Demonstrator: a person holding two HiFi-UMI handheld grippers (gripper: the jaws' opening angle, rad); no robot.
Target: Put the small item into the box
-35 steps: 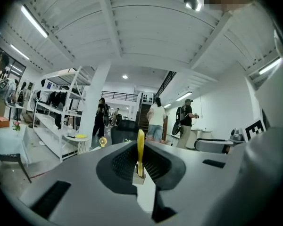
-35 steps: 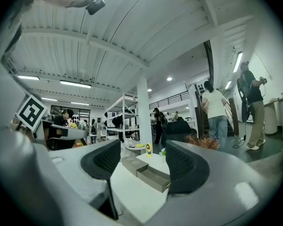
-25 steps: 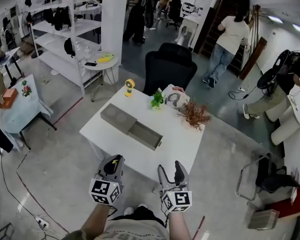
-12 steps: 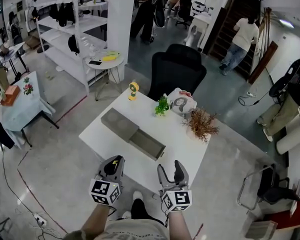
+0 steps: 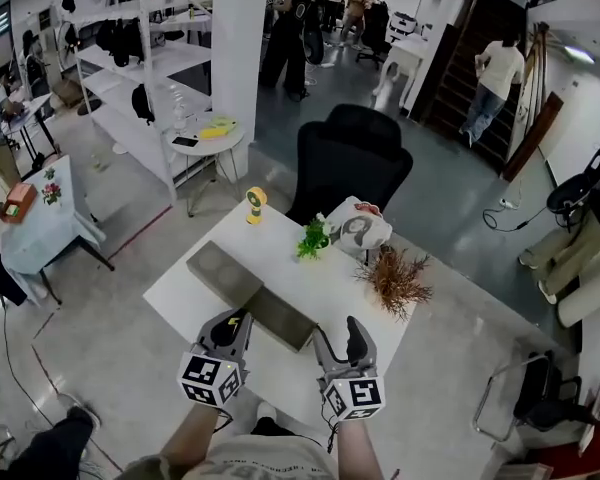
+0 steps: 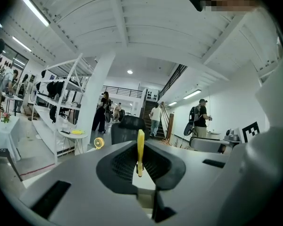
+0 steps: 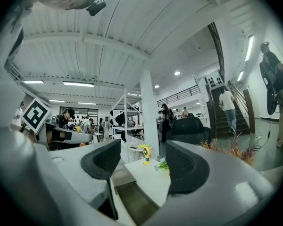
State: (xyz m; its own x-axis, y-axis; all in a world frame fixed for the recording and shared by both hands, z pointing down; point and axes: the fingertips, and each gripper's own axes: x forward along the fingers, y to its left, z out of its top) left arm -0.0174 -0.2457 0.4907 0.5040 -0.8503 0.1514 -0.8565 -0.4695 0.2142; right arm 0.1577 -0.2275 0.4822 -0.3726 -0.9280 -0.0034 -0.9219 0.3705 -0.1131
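Left claw (image 6: 139, 161) pinches yellow strip (image 6: 140, 145), box (image 5: 220, 273) end hidden

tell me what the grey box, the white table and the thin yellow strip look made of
Grey box: matte, flat grey with crisp edges, probably card or painted board.
White table: smooth, uniform white top, likely laminate.
Yellow strip: thin, stiff, evenly coloured, perhaps plastic; seen too edge-on to be sure.

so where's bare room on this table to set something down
Bare white table runs between the grey box and the dried plant, and by the near right corner. Crowded along the far edge: yellow fan, green plant, printed bag.
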